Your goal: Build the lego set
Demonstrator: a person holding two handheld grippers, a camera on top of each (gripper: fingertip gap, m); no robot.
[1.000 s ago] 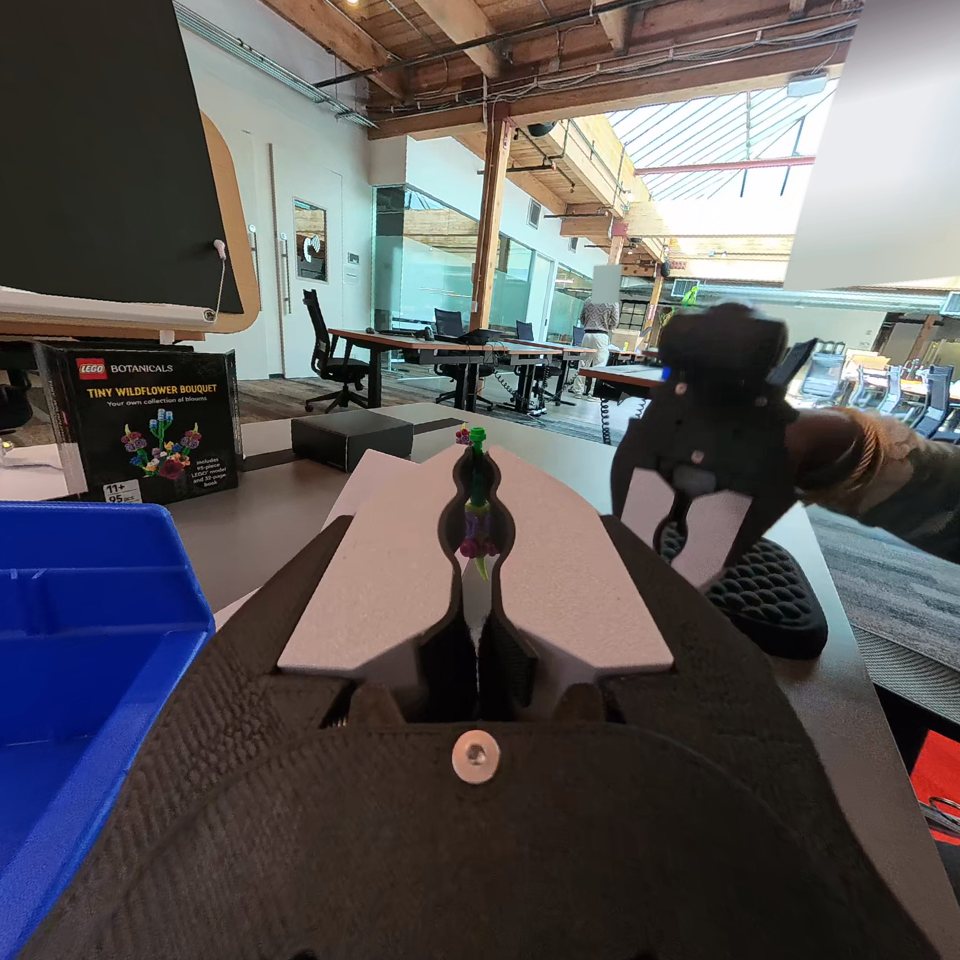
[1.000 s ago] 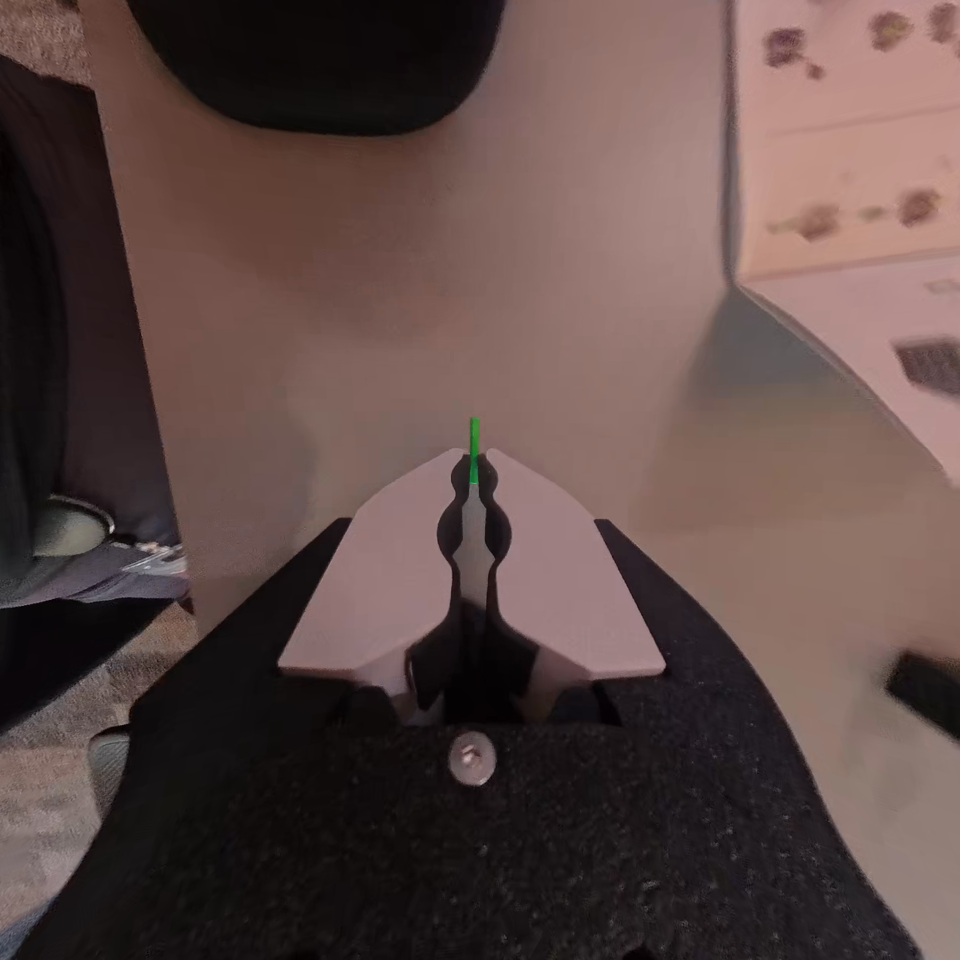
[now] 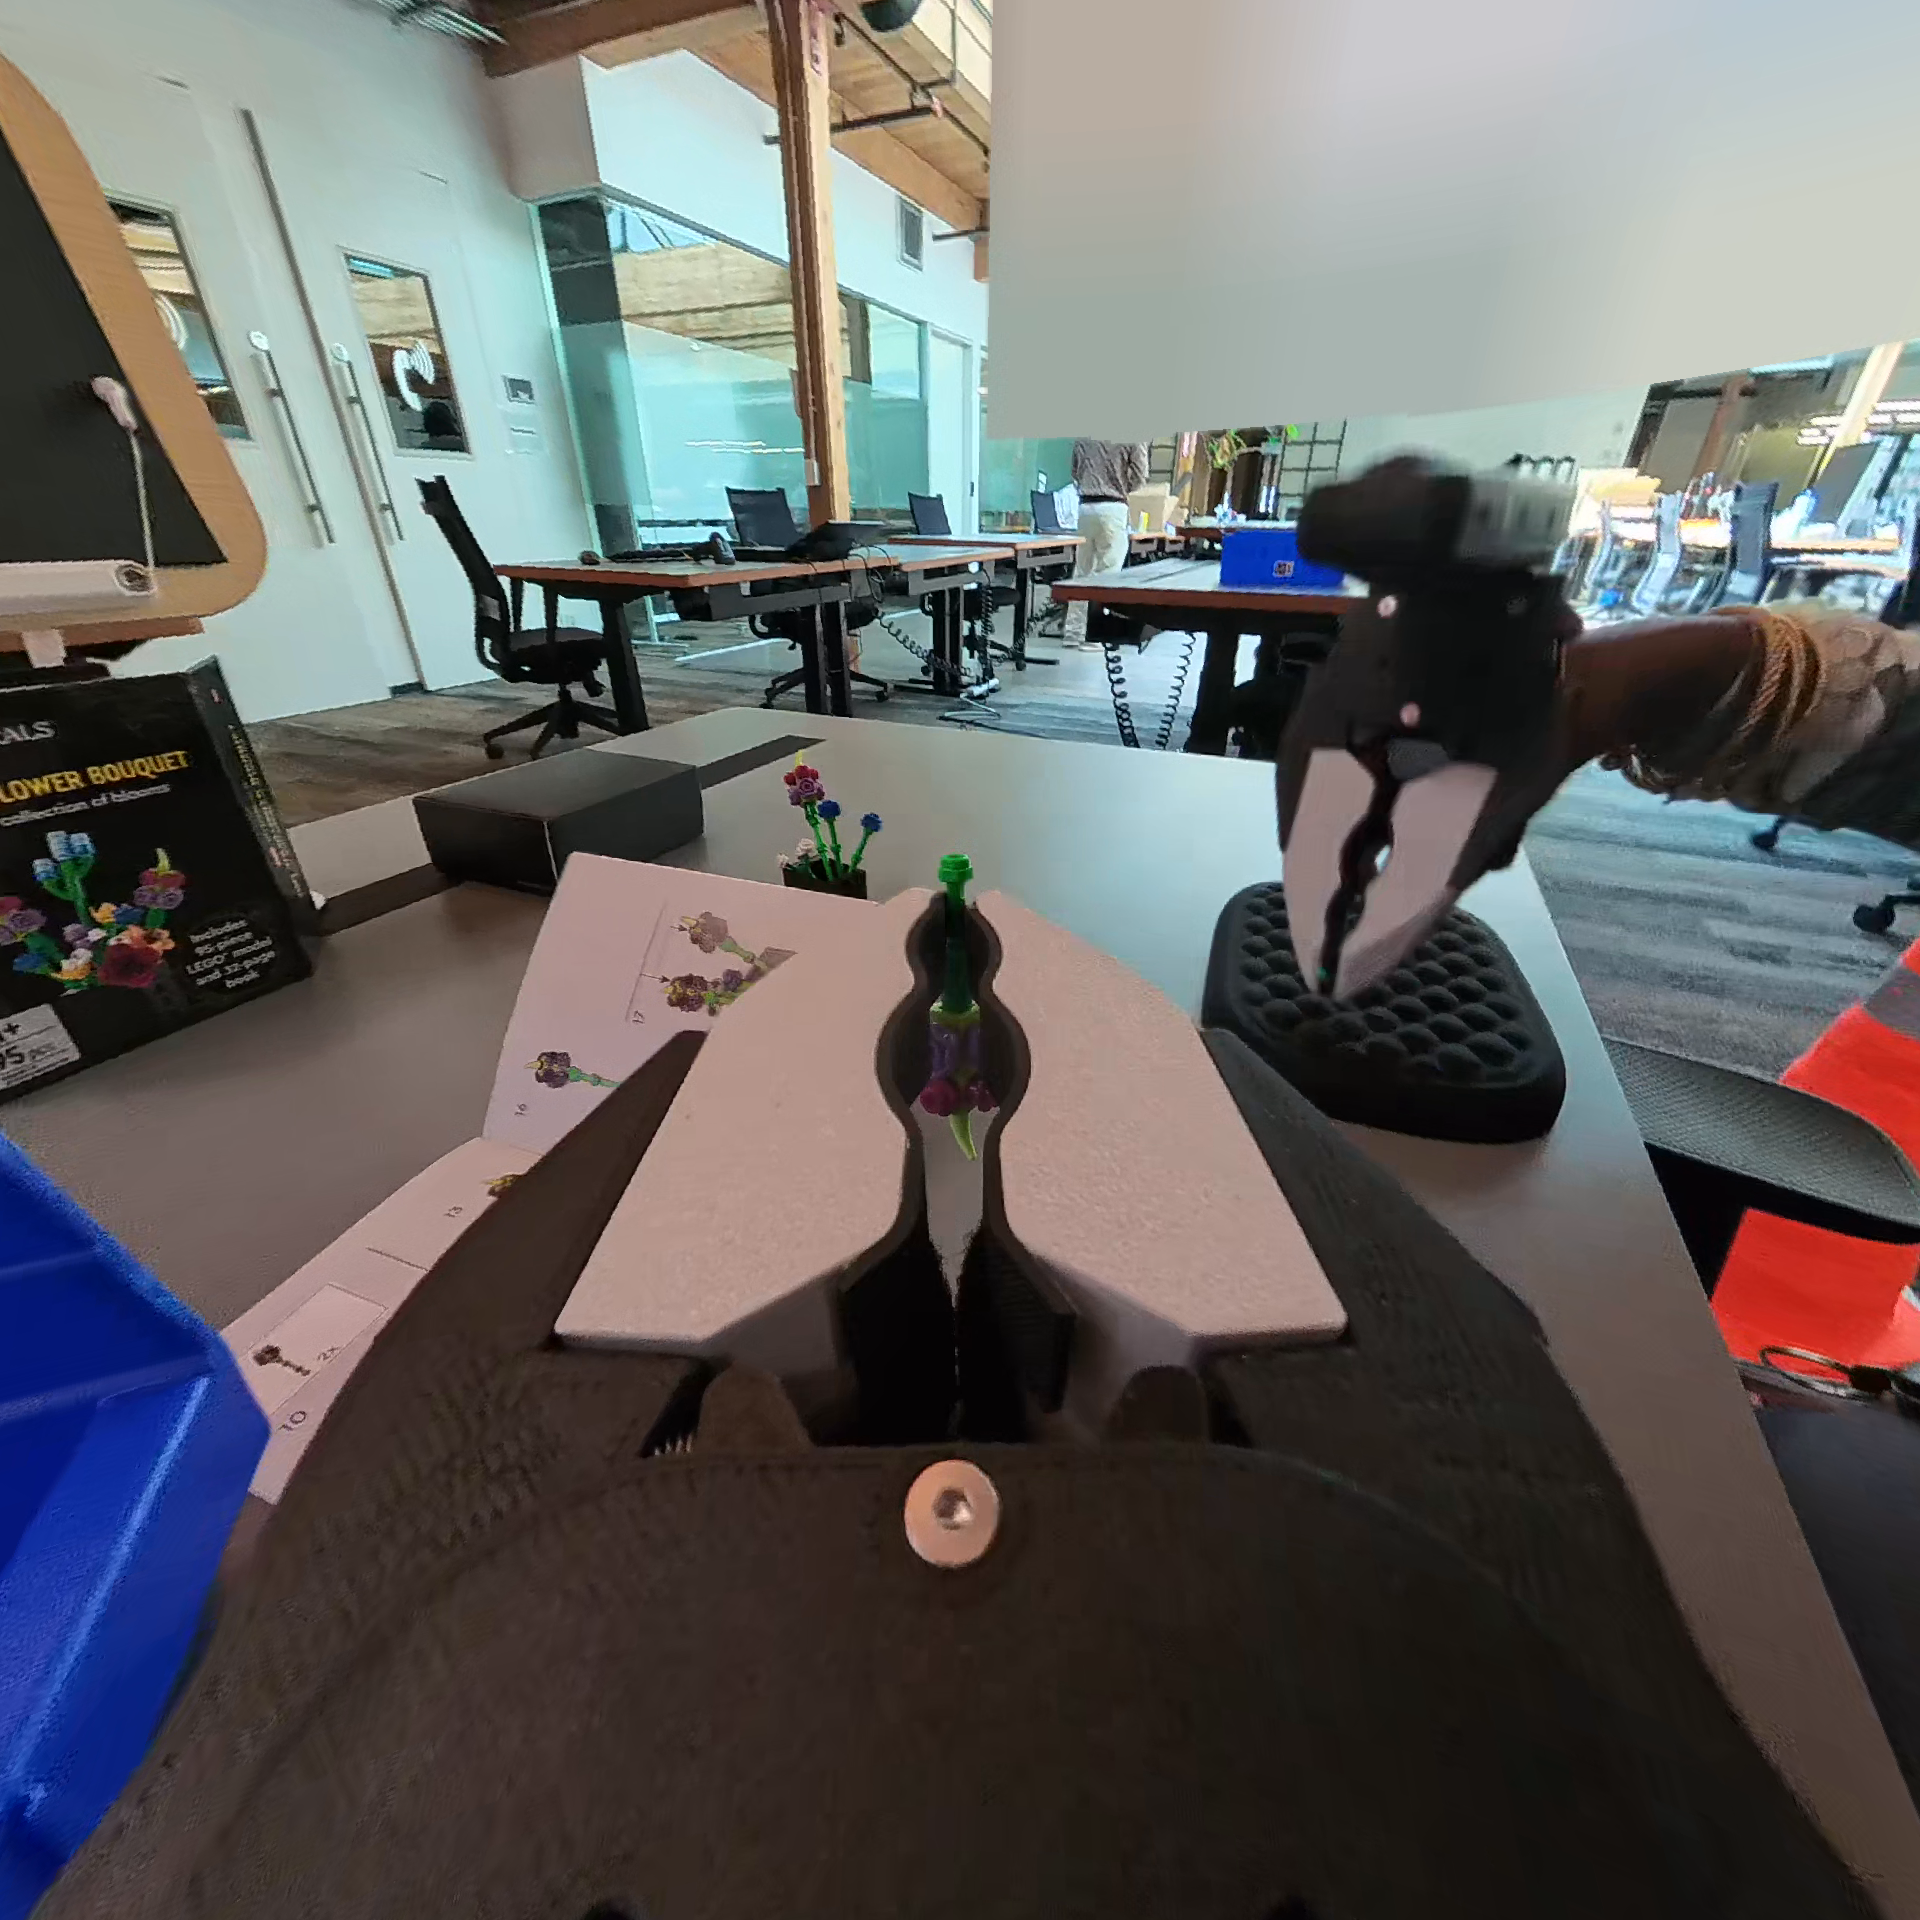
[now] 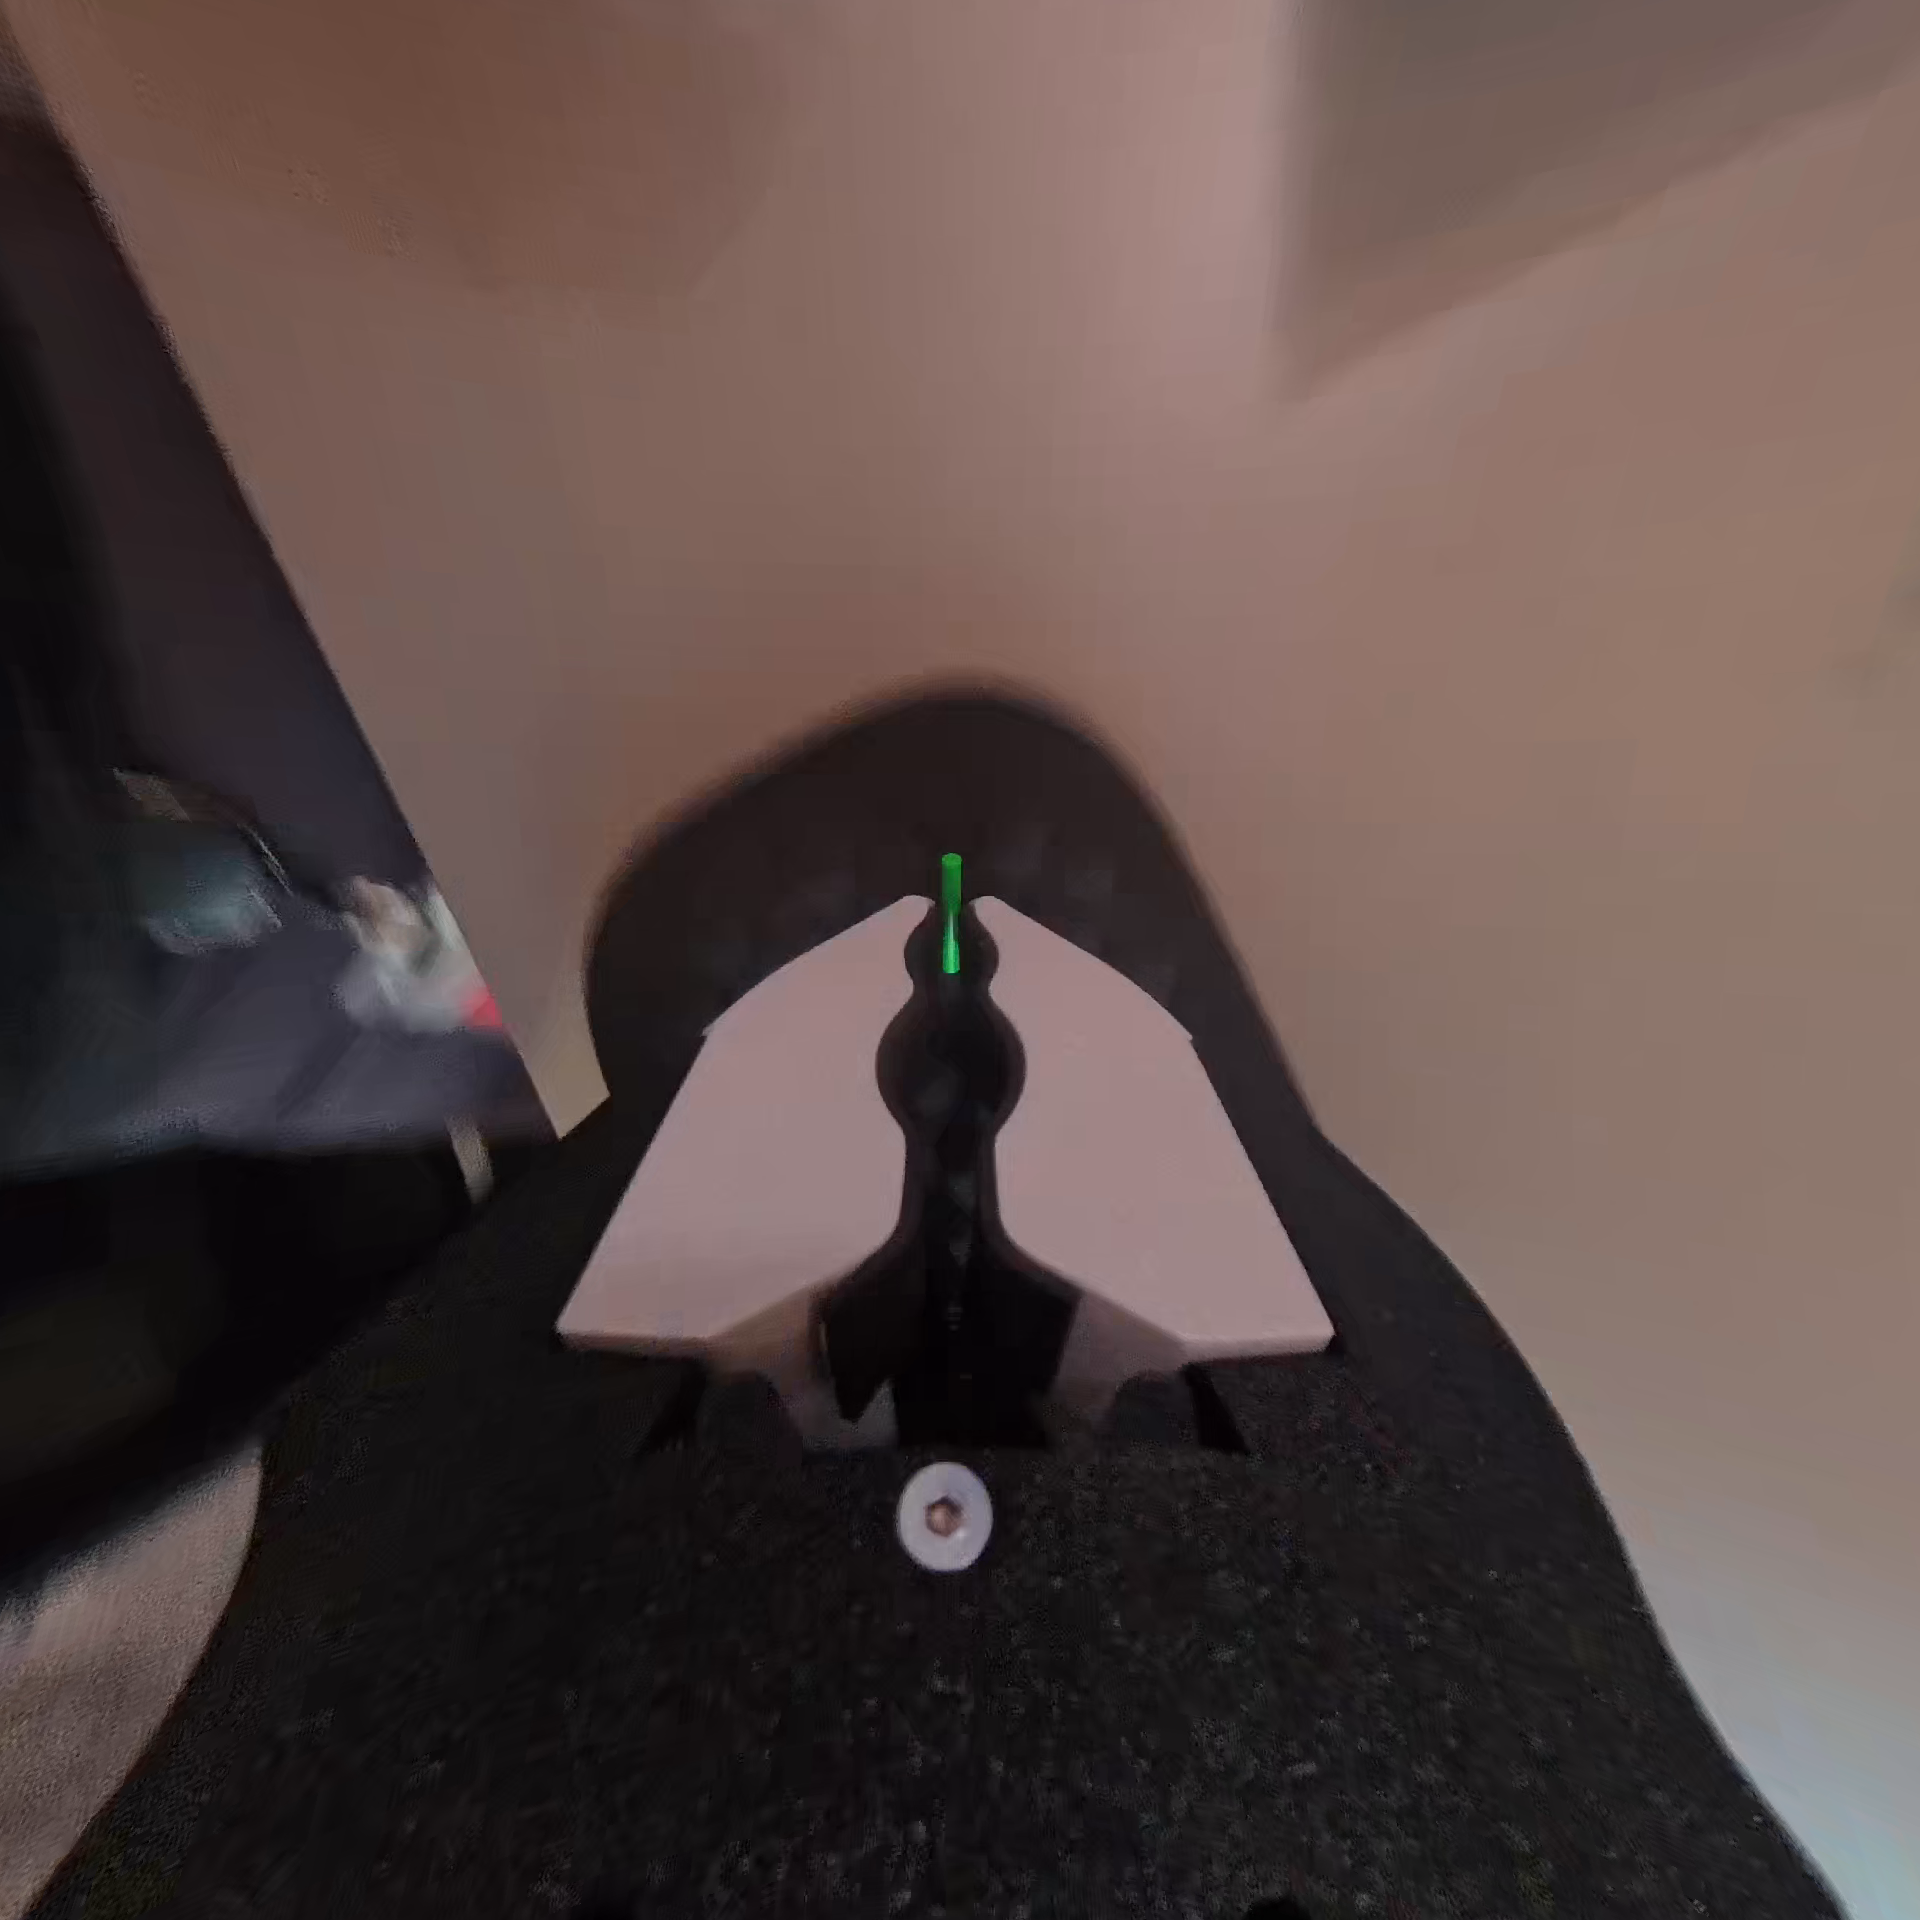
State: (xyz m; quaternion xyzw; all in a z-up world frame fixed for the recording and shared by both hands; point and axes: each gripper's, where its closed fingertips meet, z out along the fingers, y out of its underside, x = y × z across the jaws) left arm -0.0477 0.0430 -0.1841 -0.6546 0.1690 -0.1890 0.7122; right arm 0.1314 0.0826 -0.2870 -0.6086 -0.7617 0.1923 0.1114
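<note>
My left gripper [image 3: 954, 914] is shut on a lego flower stem [image 3: 956, 1013], green with purple petals, its green tip sticking out past the fingertips, held above the open instruction booklet [image 3: 623, 997]. My right gripper [image 4: 951, 902] is shut on a thin bright green rod [image 4: 950, 914]. In the left wrist view the right gripper [image 3: 1335, 971] points down over the black dimpled pad [image 3: 1392, 1029] at the table's right side. A small built lego bouquet [image 3: 826, 831] in a black base stands on the table behind the booklet.
A blue bin [image 3: 94, 1475] sits at the near left. The lego set box [image 3: 135, 883] stands at the left and a black box [image 3: 561, 821] lies behind the booklet. The grey table's [image 3: 1091, 821] right edge runs close past the pad. An orange vest [image 3: 1839, 1174] shows at the right.
The right gripper has swung down with the green rod so that it now points at the black pad. The left gripper's view has shifted, showing the booklet and small bouquet; it still holds the stem.
</note>
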